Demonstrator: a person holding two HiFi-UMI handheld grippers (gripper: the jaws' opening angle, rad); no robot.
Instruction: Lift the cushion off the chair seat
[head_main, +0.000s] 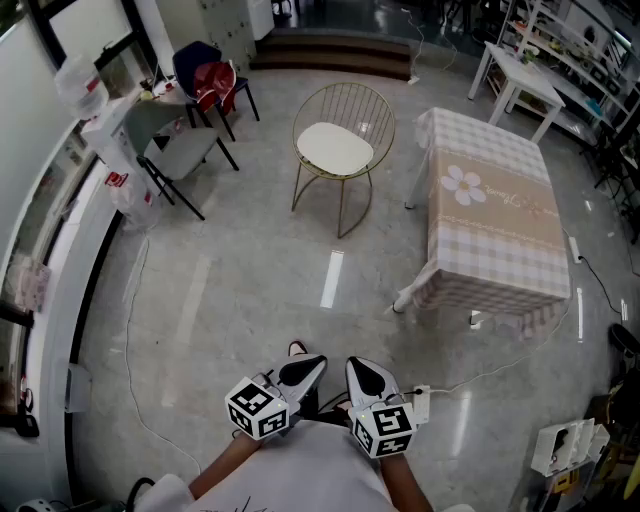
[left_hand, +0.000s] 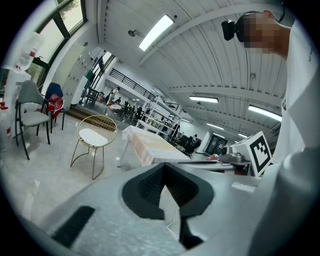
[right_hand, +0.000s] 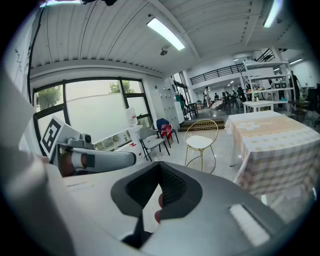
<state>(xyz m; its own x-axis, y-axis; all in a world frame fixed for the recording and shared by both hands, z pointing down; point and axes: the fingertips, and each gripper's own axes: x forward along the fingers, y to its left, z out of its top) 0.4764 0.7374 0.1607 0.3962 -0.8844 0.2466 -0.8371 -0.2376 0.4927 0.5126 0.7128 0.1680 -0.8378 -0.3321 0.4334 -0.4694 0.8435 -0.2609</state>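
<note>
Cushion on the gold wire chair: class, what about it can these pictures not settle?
- Head view: whether the cushion is tied to the chair; too small, far away.
- Both gripper views: its thickness and fabric; too small.
- Head view: the seat beneath it; the cushion covers it.

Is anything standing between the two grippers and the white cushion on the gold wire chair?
Nothing visible does. Bare grey floor lies between the left gripper, the right gripper and the white round cushion on the gold wire chair. The checked-cloth table stands to the right of that path.
</note>
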